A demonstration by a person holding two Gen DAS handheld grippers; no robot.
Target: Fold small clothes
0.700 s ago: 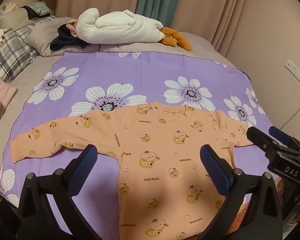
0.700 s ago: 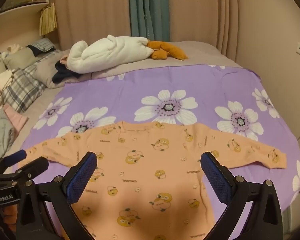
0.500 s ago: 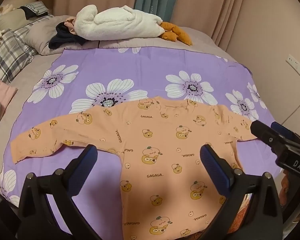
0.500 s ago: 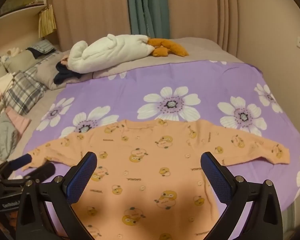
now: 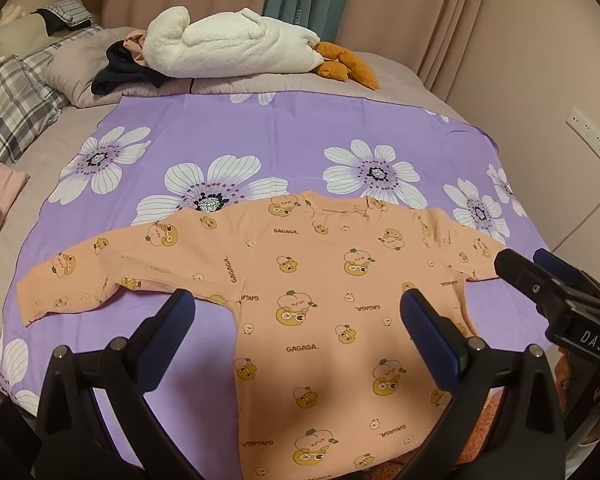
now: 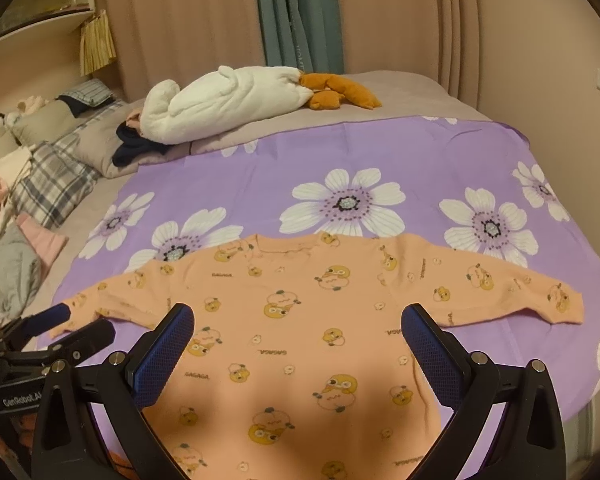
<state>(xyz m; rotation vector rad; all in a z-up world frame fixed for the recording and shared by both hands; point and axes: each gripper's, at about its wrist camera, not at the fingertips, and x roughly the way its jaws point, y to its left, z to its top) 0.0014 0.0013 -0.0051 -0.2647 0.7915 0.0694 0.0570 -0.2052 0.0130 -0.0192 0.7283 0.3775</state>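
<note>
A small orange long-sleeved top point(image 5: 300, 280) with a cartoon print lies flat on the purple flowered sheet point(image 5: 260, 136), sleeves spread out to both sides, neck towards the far side. It also shows in the right wrist view point(image 6: 300, 320). My left gripper point(image 5: 296, 320) is open and empty, held above the top's lower left part. My right gripper point(image 6: 298, 332) is open and empty above the top's body. The right gripper shows at the right edge of the left wrist view point(image 5: 540, 280), and the left gripper at the left edge of the right wrist view point(image 6: 60, 332).
A white plush goose point(image 5: 228, 48) with orange feet and dark clothes point(image 5: 124, 72) lie at the bed's far end. Plaid pillows point(image 5: 12, 112) and more clothes point(image 6: 4, 272) are on the left. A wall with a socket strip point(image 5: 588, 136) is on the right.
Both grippers have pulled back and risen slightly, so the top sits a little farther away in both views. The top has not moved, and both grippers stay open.
</note>
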